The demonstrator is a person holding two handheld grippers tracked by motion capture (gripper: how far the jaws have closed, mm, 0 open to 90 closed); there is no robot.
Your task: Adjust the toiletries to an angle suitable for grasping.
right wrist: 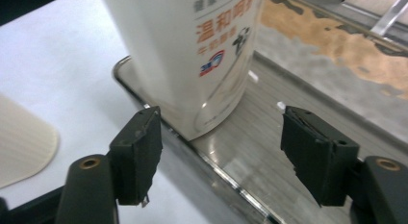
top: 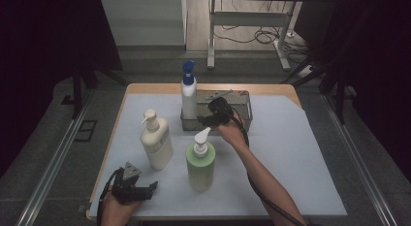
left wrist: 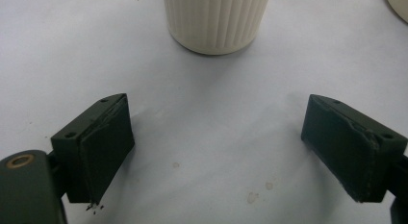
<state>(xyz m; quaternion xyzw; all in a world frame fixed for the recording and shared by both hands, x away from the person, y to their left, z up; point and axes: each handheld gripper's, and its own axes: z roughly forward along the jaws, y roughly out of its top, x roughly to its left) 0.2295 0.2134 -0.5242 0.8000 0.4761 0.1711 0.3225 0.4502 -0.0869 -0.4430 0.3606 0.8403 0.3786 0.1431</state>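
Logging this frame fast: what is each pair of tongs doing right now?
Left tongs: open, holding nothing, over the white sheet.
Right tongs: open, holding nothing, at the metal tray.

The high view is dim and soft, its left and right edges falling to near black, with brighter floor beyond the far end of the bench. Bottles there cast only faint, diffuse shadows. In the left gripper view the light is even and bright; the jaws throw soft shadows on the white sheet, and the ribbed bottle is slightly blurred. In the right gripper view the metal tray shows glare streaks, and the far background is out of focus.
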